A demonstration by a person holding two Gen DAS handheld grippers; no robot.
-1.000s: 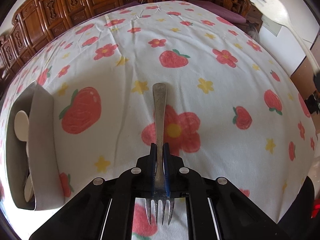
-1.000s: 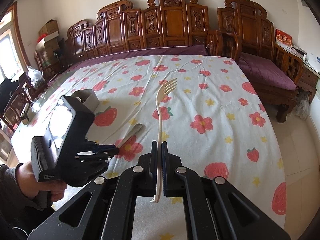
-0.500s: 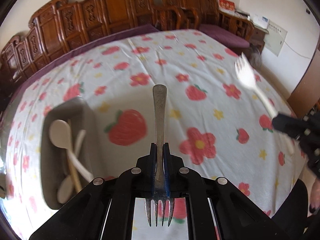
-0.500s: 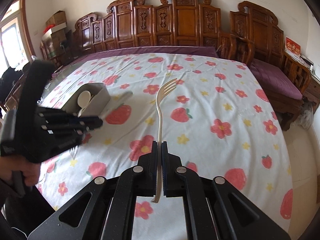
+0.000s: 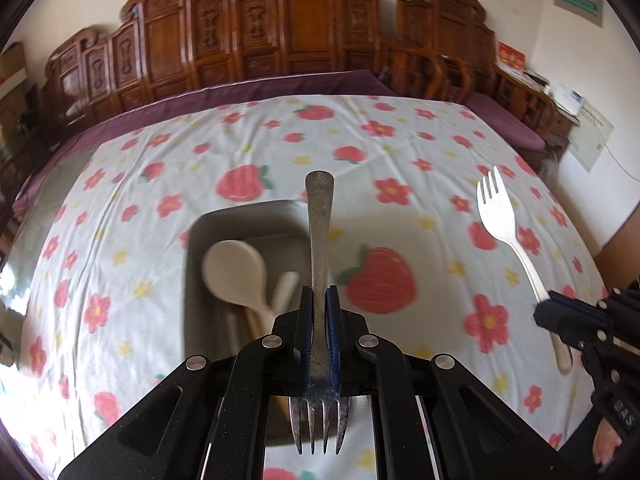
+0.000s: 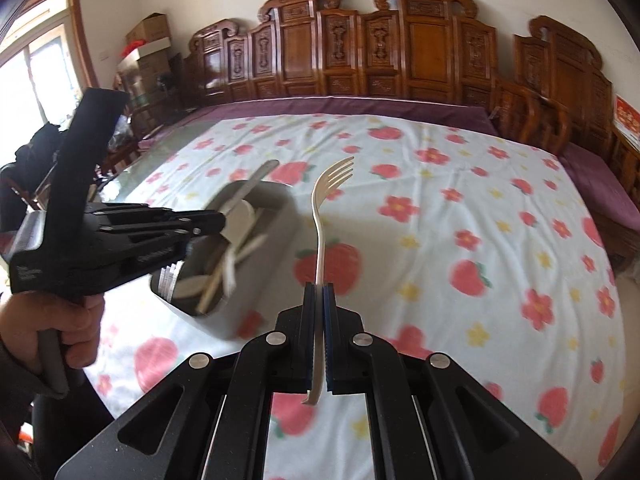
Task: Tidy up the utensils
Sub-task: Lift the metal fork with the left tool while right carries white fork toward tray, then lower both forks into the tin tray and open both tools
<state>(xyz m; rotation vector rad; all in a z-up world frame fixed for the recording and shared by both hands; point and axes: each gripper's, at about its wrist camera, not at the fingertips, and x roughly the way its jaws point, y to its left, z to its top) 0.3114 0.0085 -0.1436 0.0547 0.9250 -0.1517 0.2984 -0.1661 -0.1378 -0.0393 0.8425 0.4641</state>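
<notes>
Overhead, the left gripper [image 5: 320, 340] clamps a metal fork [image 5: 319, 240] above the grey bin [image 5: 240, 216]; ideally lowered handle-first, white fork [image 6: 320, 240] pinched in right gripper [image 6: 318, 336] at three o'clock.

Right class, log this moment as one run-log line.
left gripper: shut on metal fork, above grey bin | right gripper: shut on plastic fork

Utensil count: two forks, one tray, several cream utensils inside.
One metal fork [image 5: 320, 240], one cream plastic fork [image 5: 505, 232], one grey tray [image 5: 248, 216] holding one clear spoon [image 5: 236, 270] plus more cream handles, number unclear; two grippers.
</notes>
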